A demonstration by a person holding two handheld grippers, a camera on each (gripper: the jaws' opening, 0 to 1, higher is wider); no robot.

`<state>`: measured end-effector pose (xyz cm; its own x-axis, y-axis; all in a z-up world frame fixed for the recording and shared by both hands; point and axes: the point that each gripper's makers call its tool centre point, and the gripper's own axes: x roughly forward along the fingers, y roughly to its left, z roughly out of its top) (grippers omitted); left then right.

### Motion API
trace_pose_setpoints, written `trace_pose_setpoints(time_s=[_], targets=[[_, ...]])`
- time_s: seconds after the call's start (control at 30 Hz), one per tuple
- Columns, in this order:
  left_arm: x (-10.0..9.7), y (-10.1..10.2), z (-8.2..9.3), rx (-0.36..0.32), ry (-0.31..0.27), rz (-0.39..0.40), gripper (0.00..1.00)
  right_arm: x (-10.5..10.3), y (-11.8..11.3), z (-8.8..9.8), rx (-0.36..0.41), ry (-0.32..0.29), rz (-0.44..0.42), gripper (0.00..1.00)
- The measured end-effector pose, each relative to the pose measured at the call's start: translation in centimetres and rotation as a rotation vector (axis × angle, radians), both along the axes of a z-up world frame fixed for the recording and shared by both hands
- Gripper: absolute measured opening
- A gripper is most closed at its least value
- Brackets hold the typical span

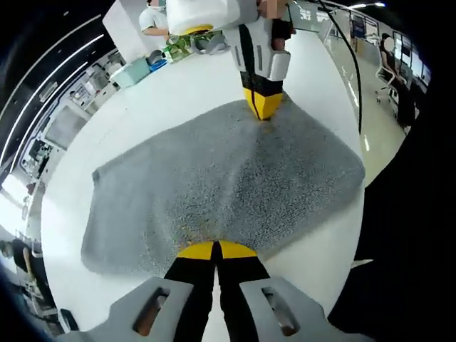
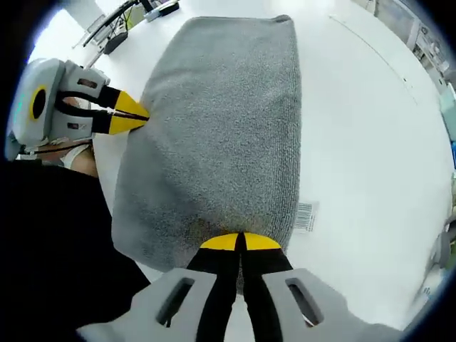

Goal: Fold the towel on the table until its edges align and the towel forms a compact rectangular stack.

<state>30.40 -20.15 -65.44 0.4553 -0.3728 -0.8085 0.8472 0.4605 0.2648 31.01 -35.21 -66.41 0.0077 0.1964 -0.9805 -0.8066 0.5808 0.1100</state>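
A grey towel (image 1: 228,185) lies flat on the white table (image 1: 178,100) as a rough rectangle. My left gripper (image 1: 215,249) is shut on the middle of its near edge, yellow tips pressed together. At the opposite edge my right gripper (image 1: 262,105) pinches the towel too. In the right gripper view the towel (image 2: 221,135) stretches away from my right gripper (image 2: 239,242), which is shut on its near edge. The left gripper (image 2: 132,114) comes in from the left and holds the towel's side edge. A white label (image 2: 305,216) sticks out at the towel's right edge.
A teal box (image 1: 132,71), green items (image 1: 182,46) and a person in white (image 1: 152,18) are at the table's far end. A black cable (image 1: 350,64) crosses the table's right side. The table (image 2: 370,128) has bare room right of the towel. Dark gear (image 2: 114,39) sits at the far edge.
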Motion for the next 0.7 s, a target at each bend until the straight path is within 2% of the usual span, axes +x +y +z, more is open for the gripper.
trace_pose_setpoints(time_s=[0.1, 0.27, 0.47, 0.6, 0.7], targets=[[0.3, 0.2, 0.0, -0.021, 0.015, 0.028, 0.01, -0.3, 0.3, 0.0, 0.026, -0.008, 0.051, 0.0], [0.8, 0.7, 0.0, -0.029, 0.012, 0.055, 0.01, -0.9, 0.7, 0.1, 0.112, 0.014, 0.004, 0.0], [1.2, 1.0, 0.0, -0.03, 0.006, 0.073, 0.01, -1.7, 1.2, 0.1, 0.201, 0.006, -0.033, 0.0], [1.6, 1.2, 0.0, -0.042, 0.008, 0.089, 0.01, -2.1, 1.5, 0.2, 0.228, -0.021, -0.037, 0.0], [1.7, 1.2, 0.0, -0.046, 0.007, 0.091, 0.01, -2.2, 1.7, 0.2, 0.222, -0.065, -0.024, 0.0]])
